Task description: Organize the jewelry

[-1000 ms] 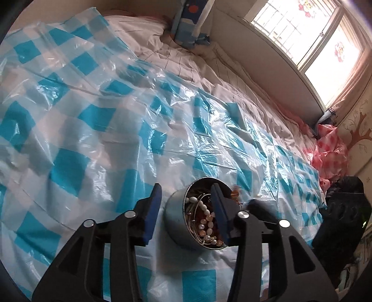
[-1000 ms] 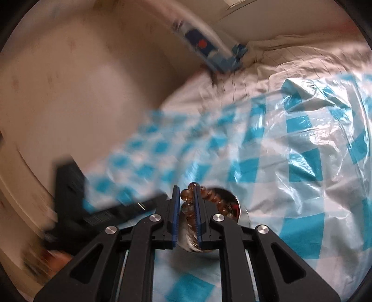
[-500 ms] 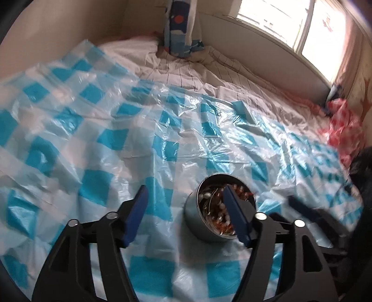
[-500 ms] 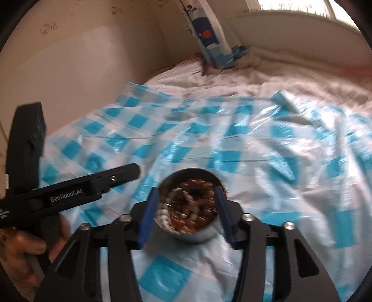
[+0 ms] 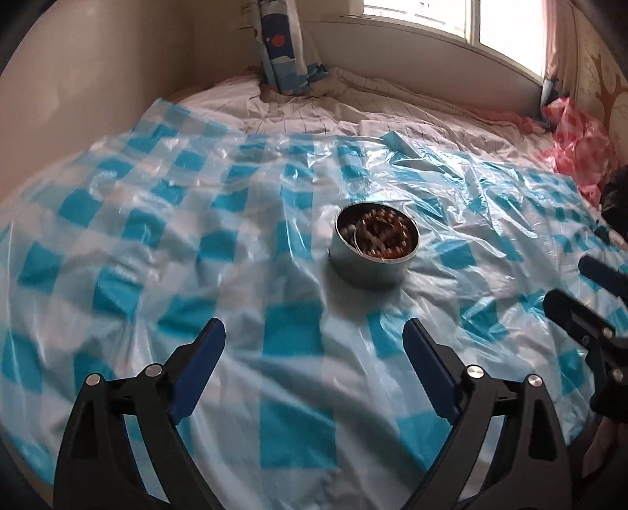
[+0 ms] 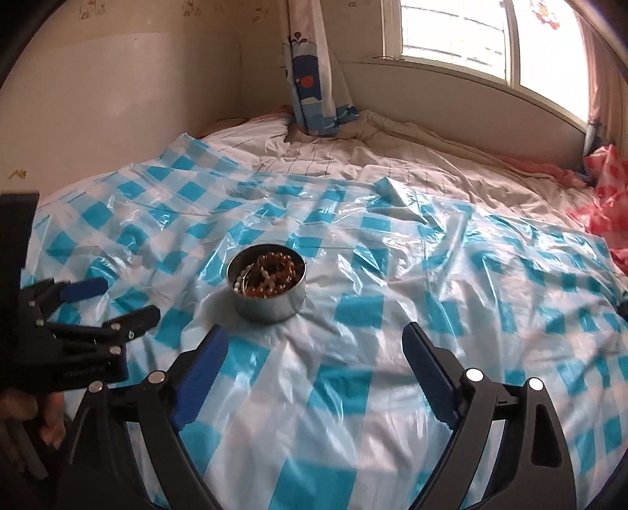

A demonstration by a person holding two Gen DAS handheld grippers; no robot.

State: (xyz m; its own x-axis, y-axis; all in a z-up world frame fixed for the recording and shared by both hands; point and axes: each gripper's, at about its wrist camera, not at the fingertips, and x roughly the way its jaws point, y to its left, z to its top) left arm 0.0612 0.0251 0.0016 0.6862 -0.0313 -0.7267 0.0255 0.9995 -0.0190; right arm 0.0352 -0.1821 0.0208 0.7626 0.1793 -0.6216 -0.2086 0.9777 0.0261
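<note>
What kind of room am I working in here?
Most likely a bedroom: a bed with a rumpled striped sheet, a window with a cartoon-print curtain, and a checked plastic sheet spread on top.

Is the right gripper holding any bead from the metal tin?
No, the right gripper is open and holds nothing, and the beads lie inside the metal tin.

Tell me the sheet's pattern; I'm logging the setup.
Blue-and-white checks on the sheet, clearest in the right wrist view.

The beads (image 6: 271,276) piled in the tin (image 6: 269,304) ahead of the jaws are too small to sort out, and the hand (image 6: 23,412) left of them is cut off by the edge.
</note>
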